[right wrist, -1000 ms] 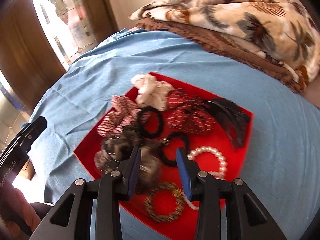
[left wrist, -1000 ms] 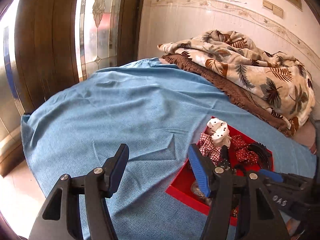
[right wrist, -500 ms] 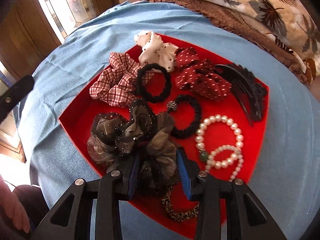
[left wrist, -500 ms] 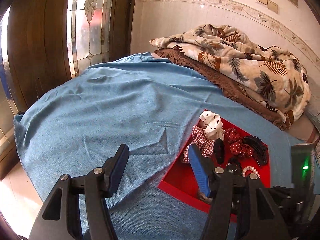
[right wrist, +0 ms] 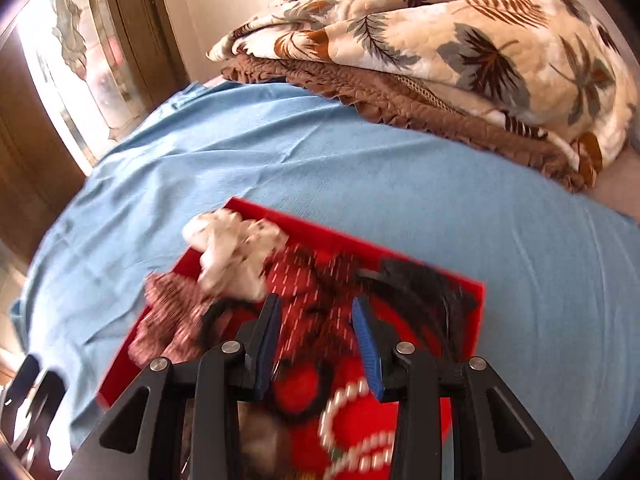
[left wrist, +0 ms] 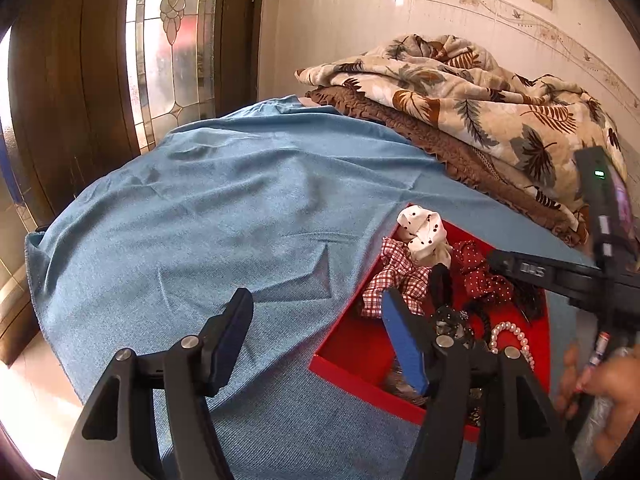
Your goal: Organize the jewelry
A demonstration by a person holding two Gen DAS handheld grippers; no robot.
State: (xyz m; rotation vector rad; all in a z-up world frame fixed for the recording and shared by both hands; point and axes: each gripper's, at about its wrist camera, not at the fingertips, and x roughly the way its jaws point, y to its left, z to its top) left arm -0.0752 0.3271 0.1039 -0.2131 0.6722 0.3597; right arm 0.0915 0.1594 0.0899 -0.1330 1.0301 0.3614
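Since the earlier frames the right tongs point(right wrist: 316, 344) have swept across the red tray point(right wrist: 476, 292) from its near corner, over the dark organza scrunchie, toward the middle and far side; their view is smeared with motion, so fine detail there is unreliable. The left tongs point(left wrist: 316, 336) have just opened a little further, and nothing lies between their jaws. They are spread over the blue cloth point(left wrist: 208, 216) at the tray's left edge. The right tongs stand partly spread and pinch nothing; between the pads I see the red dotted scrunchie point(right wrist: 312, 280) below them, with the black claw clip point(right wrist: 420, 292) to the right and the white dotted scrunchie point(right wrist: 236, 252) to the left. The pearl bracelets point(right wrist: 352, 432) lie in the tray near the tongs' base. All the pieces sit in the tray, crowded and overlapping, on what looks like a bed, not a tabletop, with a leaf-print blanket point(right wrist: 460, 40) heaped behind. Judgement: the step in hand is choosing and approaching one piece to lift out. To do it well, settle the right tongs before descending, centre them on a single item, and take a bunched fold of fabric rather than an edge, since neighbours overlap and may drag along. The soft bedding may give under pressure, so lower gently. The left tongs could steady the tray rim.
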